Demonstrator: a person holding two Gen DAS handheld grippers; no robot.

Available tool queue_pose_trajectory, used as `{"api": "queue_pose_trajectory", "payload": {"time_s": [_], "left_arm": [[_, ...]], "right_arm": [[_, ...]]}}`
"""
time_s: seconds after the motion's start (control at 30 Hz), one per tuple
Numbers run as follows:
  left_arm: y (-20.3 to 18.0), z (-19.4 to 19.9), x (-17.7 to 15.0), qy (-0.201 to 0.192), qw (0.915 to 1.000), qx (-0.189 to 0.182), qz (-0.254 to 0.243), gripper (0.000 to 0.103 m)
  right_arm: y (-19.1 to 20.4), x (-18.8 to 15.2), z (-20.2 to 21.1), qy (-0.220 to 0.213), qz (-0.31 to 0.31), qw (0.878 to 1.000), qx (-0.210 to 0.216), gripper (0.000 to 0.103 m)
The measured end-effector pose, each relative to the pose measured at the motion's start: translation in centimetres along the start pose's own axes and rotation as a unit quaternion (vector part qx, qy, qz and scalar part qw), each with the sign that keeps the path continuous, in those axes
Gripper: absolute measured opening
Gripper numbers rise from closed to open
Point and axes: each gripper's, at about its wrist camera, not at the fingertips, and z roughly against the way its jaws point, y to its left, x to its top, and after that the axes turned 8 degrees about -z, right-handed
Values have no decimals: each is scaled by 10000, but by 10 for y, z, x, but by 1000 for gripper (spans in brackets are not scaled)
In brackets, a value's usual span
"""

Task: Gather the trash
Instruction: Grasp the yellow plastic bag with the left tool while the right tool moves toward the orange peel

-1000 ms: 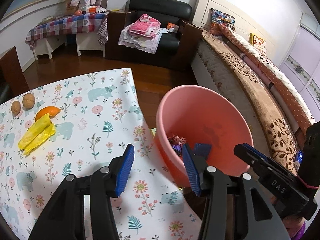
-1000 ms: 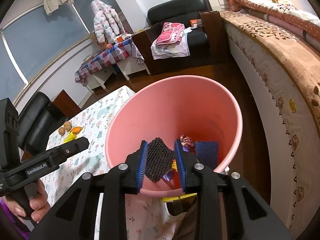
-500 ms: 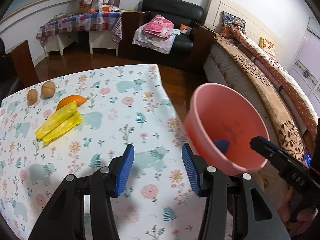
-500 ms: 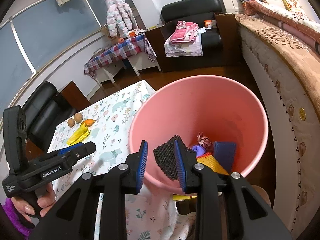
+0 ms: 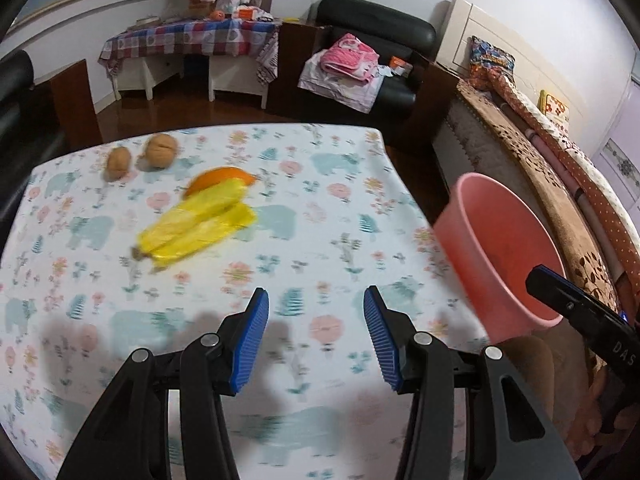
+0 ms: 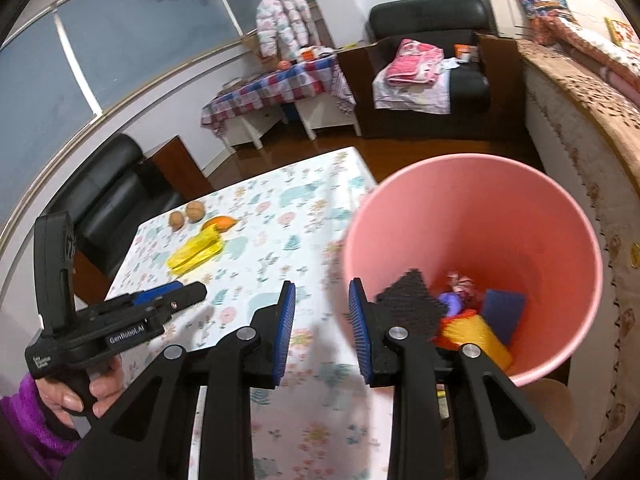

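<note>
Fingers of both grippers apart, empty, above bare tablecloth (image 5: 320,216) between yellow wrapper (image 5: 196,228) and pink bucket (image 6: 472,184) beside table edge.

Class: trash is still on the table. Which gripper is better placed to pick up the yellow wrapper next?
Probably the left gripper: open and empty, it faces the yellow wrapper across the table. The right gripper sits by the pink bin.
</note>
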Motion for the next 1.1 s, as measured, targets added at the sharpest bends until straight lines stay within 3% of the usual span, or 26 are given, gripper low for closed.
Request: {"api": "queue_pose_trajectory", "payload": {"time_s": [0.23, 0.37, 0.83, 1.1], "left_arm": [[53, 12, 8, -135, 9989, 453, -40, 49], [78, 2, 17, -1, 9990, 440, -85, 49], [83, -54, 37, 361, 9920, 450, -1124, 49], [89, -54, 30, 304, 9945, 237, -976, 17]], "right_arm": [[22, -7, -15, 232, 235, 9994, 106, 28], [30, -10, -22, 320, 304, 9990, 85, 28], [33, -12, -31, 461, 252, 9985, -169, 28], [50, -13, -44, 634, 412, 9971, -68, 28]]}}
